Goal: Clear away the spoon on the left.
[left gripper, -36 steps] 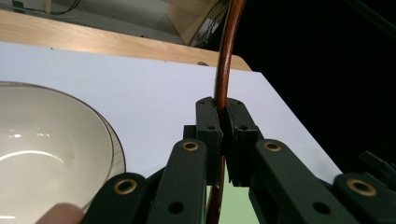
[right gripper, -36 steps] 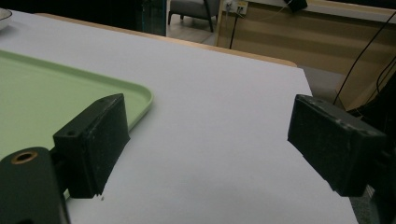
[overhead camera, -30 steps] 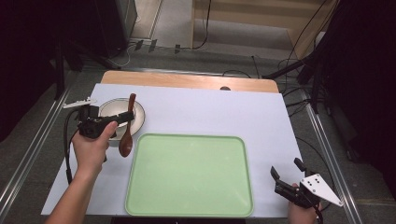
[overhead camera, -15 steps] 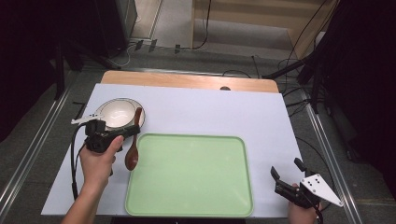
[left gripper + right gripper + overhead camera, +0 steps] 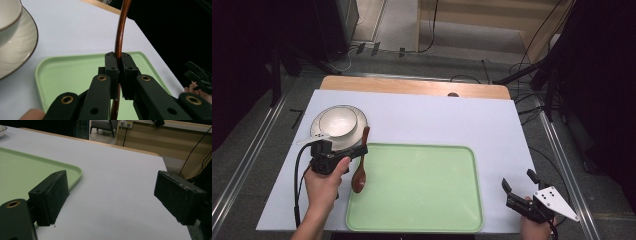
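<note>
While the wooden spoon (image 5: 360, 164) is being held clamped between the jaws of the left gripper (image 5: 356, 151), it is being carried above the left rim of the green tray (image 5: 414, 220), just beside the bowl (image 5: 337, 121) on its plate (image 5: 320, 131). In the left gripper view the spoon's brown handle (image 5: 120, 32) is being pinched tightly between the closed pads, rising upward past them, with the tray lying beyond. Judging from this, the pick-up is being counted as done and the transfer as under way: the spoon is being kept off the table, but it is not yet being set down inside the tray. The right gripper (image 5: 518, 191) is being held idle near the tray's lower right corner, jaws wide apart with nothing between them. What remains, apparently, is lowering and releasing the spoon onto the tray.
</note>
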Available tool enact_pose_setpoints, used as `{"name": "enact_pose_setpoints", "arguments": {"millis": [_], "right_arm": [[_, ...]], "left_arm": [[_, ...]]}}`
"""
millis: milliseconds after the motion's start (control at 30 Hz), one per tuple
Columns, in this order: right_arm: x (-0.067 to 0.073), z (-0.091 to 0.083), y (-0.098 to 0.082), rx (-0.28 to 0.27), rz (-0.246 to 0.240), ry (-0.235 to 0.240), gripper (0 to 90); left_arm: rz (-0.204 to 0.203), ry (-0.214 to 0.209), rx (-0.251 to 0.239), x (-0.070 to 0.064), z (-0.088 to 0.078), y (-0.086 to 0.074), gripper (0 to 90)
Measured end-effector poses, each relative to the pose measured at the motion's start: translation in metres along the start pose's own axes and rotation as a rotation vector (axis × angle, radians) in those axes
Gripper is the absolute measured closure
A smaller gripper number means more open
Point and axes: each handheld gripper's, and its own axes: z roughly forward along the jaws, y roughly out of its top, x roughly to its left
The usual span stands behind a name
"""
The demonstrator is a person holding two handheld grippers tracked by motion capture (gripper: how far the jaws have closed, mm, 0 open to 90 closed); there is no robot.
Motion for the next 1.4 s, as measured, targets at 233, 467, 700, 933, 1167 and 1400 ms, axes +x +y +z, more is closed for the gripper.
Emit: {"name": "enact_pose_setpoints", "arguments": {"millis": [233,467,700,933,1167,1400], "right_arm": [[0.000,0.000,0.000,0.000,0.002,0.001,13.3],[0.000,0.000,0.000,-0.001,-0.002,0.002,13.3],[0.000,0.001,0.000,0.000,-0.005,0.003,13.3],[0.000,0.001,0.000,-0.001,-0.005,0.004,13.3],[0.000,0.001,0.000,0.000,-0.009,0.003,13.3],[0.000,0.001,0.000,0.001,-0.009,0.003,13.3]], "left_arm": [[-0.021,-0.005,0.011,0.001,0.003,-0.008,85.7],[-0.049,-0.015,0.036,0.007,0.006,-0.018,85.7],[-0.088,-0.023,0.058,0.015,0.014,-0.024,85.6],[-0.105,-0.026,0.061,0.023,0.019,-0.027,85.2],[-0.144,-0.111,0.062,0.033,0.021,-0.028,70.7],[-0.139,-0.087,0.064,0.035,0.023,-0.028,62.0]]}}
